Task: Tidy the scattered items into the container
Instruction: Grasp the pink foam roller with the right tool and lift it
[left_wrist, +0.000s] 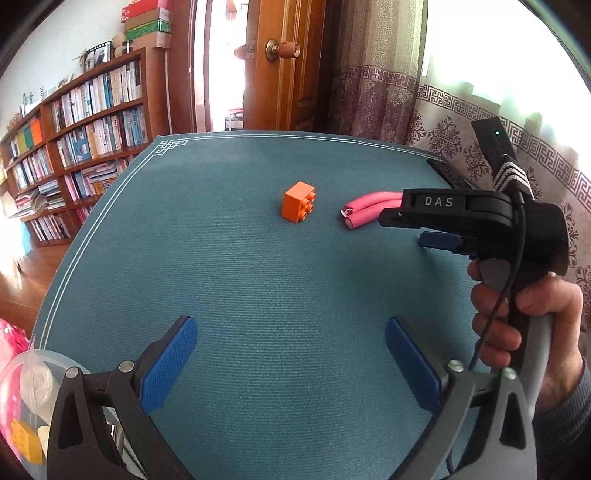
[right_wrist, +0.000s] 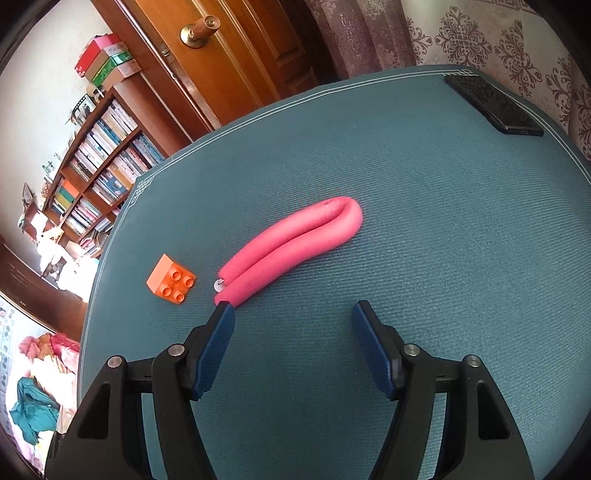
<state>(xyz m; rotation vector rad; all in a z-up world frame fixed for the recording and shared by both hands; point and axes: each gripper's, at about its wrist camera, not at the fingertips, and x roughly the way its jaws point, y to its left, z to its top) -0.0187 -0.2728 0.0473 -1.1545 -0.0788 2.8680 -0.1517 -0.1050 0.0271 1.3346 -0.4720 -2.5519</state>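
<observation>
A table covered by a teal mat (left_wrist: 258, 280) with a thin white border fills both views. In the left wrist view, the left gripper (left_wrist: 290, 363) hangs low over the near part of the mat with its two blue-padded fingers spread wide and nothing between them. Farther out on the mat lies an orange toy brick (left_wrist: 298, 202), resting on its side with its studs facing the camera. Just to its right, apart from it, lies a pink foam tube (left_wrist: 369, 212) folded double. The right gripper (left_wrist: 437, 242) reaches in from the right, held by a hand (left_wrist: 517, 325) wrapped around its grey handle; its black nose covers the tube's far end. At the lower left edge, beyond the mat, sits a clear plastic container (left_wrist: 40, 376) with some pale and yellow contents that are too blurred to identify. In the right wrist view, the right gripper (right_wrist: 293, 314) has its fingers held wide apart and empty, just short of the tube (right_wrist: 291, 243), whose open ends point toward the left fingertip. The brick (right_wrist: 171, 278) lies left of the tube. A black phone (right_wrist: 493, 105) lies near the mat's far right edge. A bookshelf (left_wrist: 74, 147) and a wooden door (left_wrist: 280, 66) stand behind the table.
</observation>
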